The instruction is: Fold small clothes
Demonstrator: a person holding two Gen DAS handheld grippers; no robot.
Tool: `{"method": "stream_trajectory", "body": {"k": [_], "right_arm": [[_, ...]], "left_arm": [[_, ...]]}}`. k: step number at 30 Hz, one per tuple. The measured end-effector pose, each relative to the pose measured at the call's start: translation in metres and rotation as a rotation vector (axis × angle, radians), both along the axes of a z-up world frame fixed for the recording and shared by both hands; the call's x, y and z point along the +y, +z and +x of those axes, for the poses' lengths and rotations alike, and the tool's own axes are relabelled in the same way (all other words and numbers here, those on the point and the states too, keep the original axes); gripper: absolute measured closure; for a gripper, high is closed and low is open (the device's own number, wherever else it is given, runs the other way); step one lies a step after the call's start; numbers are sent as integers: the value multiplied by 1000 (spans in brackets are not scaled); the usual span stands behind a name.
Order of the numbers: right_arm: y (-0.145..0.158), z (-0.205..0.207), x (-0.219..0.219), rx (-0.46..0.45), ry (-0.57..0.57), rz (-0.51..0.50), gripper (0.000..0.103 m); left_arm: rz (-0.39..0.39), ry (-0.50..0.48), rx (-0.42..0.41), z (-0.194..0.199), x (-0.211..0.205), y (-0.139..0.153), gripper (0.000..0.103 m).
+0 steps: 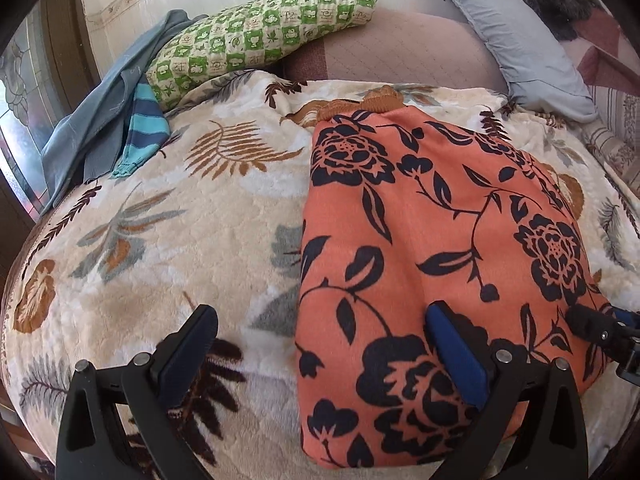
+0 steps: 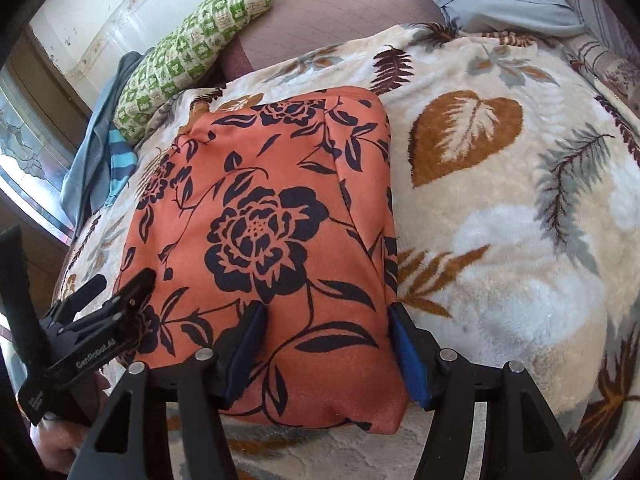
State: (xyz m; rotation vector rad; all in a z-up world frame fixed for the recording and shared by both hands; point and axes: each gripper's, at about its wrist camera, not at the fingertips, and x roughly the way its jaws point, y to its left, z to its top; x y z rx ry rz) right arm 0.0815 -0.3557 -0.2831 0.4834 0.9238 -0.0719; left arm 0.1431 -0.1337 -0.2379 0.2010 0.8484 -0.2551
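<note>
Clothes first, far left: a grey-blue garment (image 1: 96, 120) and a striped turquoise piece (image 1: 144, 128) wait in a heap at the blanket's edge, tucked against the green checked pillow (image 1: 256, 36). Moving right across the leaf-print blanket (image 1: 160, 208), here's the left gripper (image 1: 320, 344), jaws spread wide, one finger over bare blanket and the other hovering above the near left part of the orange floral garment (image 1: 440, 220). Nothing pinched there. That garment lies in the middle of the bed as a folded slab, its brown ribbed hem poking out at the far end.

Further right, the right gripper (image 2: 324, 344) straddles the garment's near right corner: one pad sits on the top surface, the other just outside the right edge. The jaws stand apart and the cloth lies flat between them, so this reads as a release, not a grip. A grey pillow (image 1: 516, 40) lies beyond, at the head of the bed.

By the look of it, this fold has just been laid down. Next call, as I judge it: either both grippers pinch the near edge for one more fold toward the hem, or they clear off and go left for the waiting heap.
</note>
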Motion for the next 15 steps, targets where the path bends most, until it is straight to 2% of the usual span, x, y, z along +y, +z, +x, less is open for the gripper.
{"method": "stream_trajectory", "body": {"k": [5, 8, 11, 13, 15], "right_arm": [[-1, -5, 5, -9, -2, -42, 35], [3, -15, 6, -10, 1, -31, 35], [13, -31, 8, -42, -13, -38, 35], [28, -43, 9, -125, -29, -72, 35], [43, -53, 11, -220, -28, -81, 35]], "left_arm": [[15, 0, 7, -10, 2, -1, 0], [44, -55, 65, -22, 5, 0, 0], [24, -29, -10, -39, 18, 15, 0], [17, -12, -83, -45, 25, 30, 0], [33, 33, -121, -43, 32, 37, 0]]}}
